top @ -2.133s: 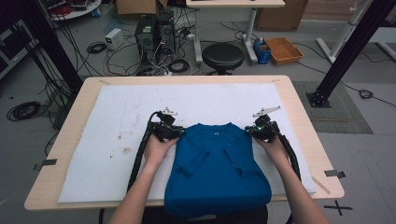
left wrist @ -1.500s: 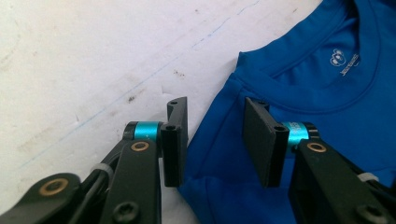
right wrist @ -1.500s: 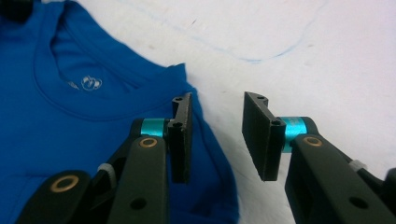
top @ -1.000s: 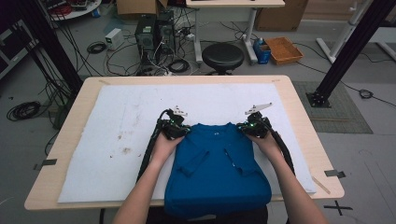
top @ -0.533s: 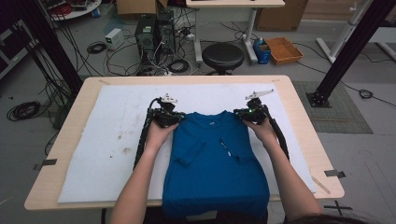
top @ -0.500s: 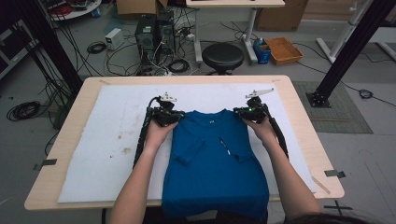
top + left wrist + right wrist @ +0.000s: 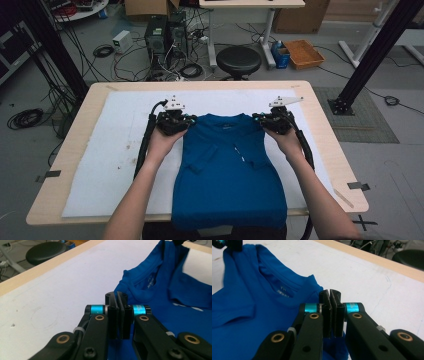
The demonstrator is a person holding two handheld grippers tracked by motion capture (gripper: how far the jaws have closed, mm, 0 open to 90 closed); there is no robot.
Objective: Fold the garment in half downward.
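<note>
Shirt laid flat on white sheet over counter, hem draped over near edge. Each shoulder pinched by closed hand-held gripper, left, right, so cloth is kept taut, square.

overhead forward-down view, two close gripper views

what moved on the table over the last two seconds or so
Both claws, left and right, slid away from the person toward the table's far edge, dragging the blue shirt by its shoulders. Both stay shut on it; the white mat stayed put.
</note>
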